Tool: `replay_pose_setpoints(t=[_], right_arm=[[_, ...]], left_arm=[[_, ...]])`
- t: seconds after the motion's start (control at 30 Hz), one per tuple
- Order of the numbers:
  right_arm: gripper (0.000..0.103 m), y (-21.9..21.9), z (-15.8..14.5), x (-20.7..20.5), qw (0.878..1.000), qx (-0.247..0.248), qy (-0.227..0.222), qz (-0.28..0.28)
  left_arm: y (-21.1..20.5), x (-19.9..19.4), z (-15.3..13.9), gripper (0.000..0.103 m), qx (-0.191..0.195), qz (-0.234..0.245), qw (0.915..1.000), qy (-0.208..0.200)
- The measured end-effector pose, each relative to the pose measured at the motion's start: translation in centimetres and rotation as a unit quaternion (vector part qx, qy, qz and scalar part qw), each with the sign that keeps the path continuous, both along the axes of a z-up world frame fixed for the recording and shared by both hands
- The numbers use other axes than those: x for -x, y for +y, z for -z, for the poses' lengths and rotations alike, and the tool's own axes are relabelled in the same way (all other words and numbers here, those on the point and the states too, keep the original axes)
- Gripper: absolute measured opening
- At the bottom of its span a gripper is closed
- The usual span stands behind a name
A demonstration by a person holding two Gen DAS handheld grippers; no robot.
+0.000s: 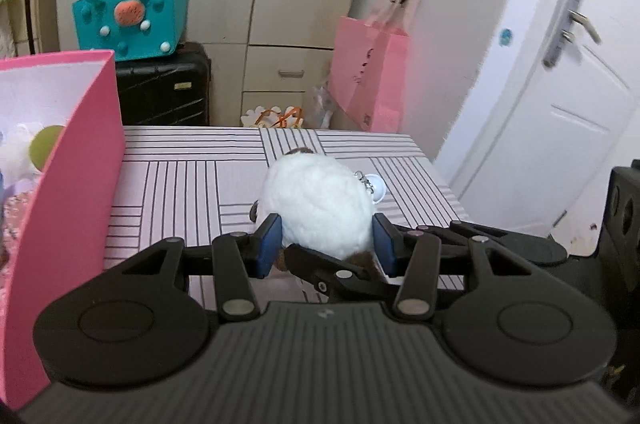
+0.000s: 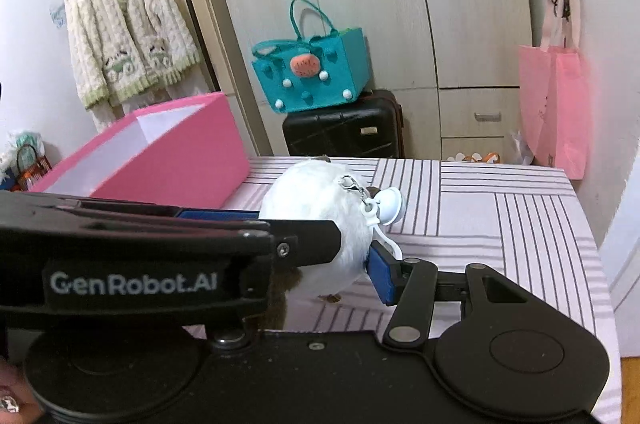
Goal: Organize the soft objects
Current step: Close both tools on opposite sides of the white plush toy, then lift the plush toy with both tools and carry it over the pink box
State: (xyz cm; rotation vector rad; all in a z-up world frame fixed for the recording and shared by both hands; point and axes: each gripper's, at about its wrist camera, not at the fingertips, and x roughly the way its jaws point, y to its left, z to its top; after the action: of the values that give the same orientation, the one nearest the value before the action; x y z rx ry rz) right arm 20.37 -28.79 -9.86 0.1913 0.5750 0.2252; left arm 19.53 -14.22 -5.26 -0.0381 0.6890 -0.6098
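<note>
I have the white plush toy (image 1: 320, 199) pinched in my left gripper (image 1: 327, 240). The jaws are partly closed, with one blue pad sunk into the fur on each side of its lower half. My right gripper (image 2: 332, 276) is on the same toy from just beyond it, on the side away from the pink box (image 1: 80, 151). One of its pads (image 2: 380, 272) presses on the fur. Its other finger is hidden behind my left gripper in that view, but in the left view a black finger passes under the toy, so I judge this a half-open grip too. The toy hangs just above the striped table (image 1: 180, 183), near the pink box's open end and outside it. Other soft things already lie inside the box. The step, as I read it, is to carry the toy over the box's near wall and let it drop in. To do that well, I should lift both hands together so the two grips don't pull against each other, and clear the rim fully before crossing it, since a nudge would probably slide so light a box. The white clip and cup (image 2: 390, 209) dangle on the side away from the box and could catch on my right finger. I'd open the right gripper first, then the left once the toy is well over the box.
</note>
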Motion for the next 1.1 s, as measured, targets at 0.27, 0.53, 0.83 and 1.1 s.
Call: replay_pose_setpoints(t=[0.27, 0.53, 0.83, 1.1], right_arm=[[0.059, 2.4, -1.2, 5.2, 1.0, 0.004, -0.02, -0.005], [0.059, 4.8, -2.4, 9.4, 0.999, 0.014, -0.038, -0.002], [0.059, 7.5, -3.2, 14.0, 0.998, 0.023, -0.045, -0.039], [0.059, 10.1, -4.4, 16.5, 0.995, 0.022, -0.048, -0.084]], left_arm=[[3.0, 4.7, -1.4, 0.047, -0.012, 0.049, 0.9986, -0.016], [5.6, 8.5, -2.9, 0.047, -0.019, 0.071, 0.9969, -0.03], [10.2, 12.1, -3.8, 0.048, -0.013, 0.104, 0.9945, -0.005], [14.7, 14.0, -5.1, 0.047, 0.009, 0.105, 0.9944, 0.012]])
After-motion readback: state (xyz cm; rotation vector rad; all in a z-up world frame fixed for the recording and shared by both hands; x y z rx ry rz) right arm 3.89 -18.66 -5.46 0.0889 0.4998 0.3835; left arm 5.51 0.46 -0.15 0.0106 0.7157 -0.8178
